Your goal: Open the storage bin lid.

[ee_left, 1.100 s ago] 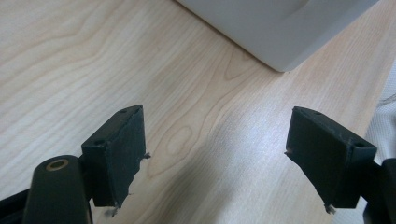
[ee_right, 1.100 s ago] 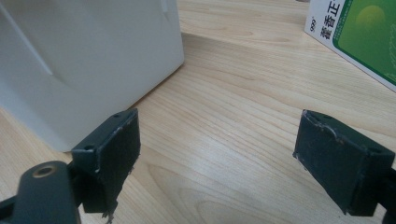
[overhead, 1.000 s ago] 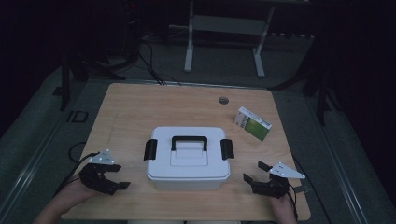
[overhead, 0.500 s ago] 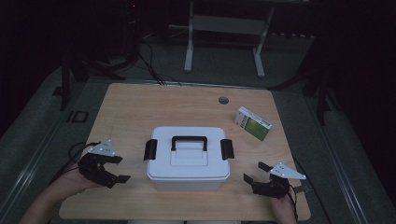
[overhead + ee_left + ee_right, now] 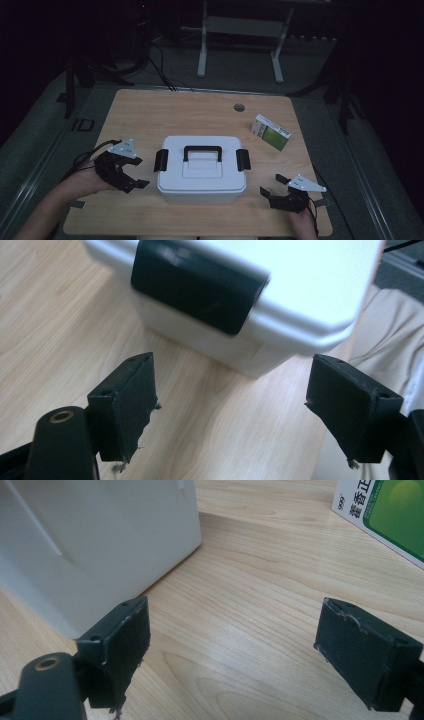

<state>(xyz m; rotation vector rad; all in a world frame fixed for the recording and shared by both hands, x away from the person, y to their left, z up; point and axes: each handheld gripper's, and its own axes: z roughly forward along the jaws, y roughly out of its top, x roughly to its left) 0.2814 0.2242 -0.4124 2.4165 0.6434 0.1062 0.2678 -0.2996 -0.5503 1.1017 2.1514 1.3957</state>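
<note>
The left gripper (image 5: 131, 170) is held above the near left part of the wooden table (image 5: 165, 112), its jaws spread wide with nothing between them. In the left gripper view, bare wood is seen between the two black pads (image 5: 127, 395), and the white storage box (image 5: 300, 285) lies just beyond them, one dark side latch (image 5: 197, 287) turned toward the camera. The gripper is gripped by a hand (image 5: 80, 182) entering from the near left edge, and its pads are kept apart from the box.

The right gripper (image 5: 277, 187) is positioned low at the near right corner of the table, jaws likewise set wide and empty. In the right gripper view, the box's plain white wall (image 5: 100, 545) is seen to the left of the pads, close by but untouched.

The box is placed near the middle of the table, toward the near edge, between the two grippers. Its lid is seated, a black carrying handle (image 5: 202, 150) is laid flat on top, and a latch is fitted at each end.

A green and white carton (image 5: 270, 132) is set on the far right of the table, well apart from the box. A small round hole (image 5: 239, 107) is cut in the tabletop farther back.
</note>
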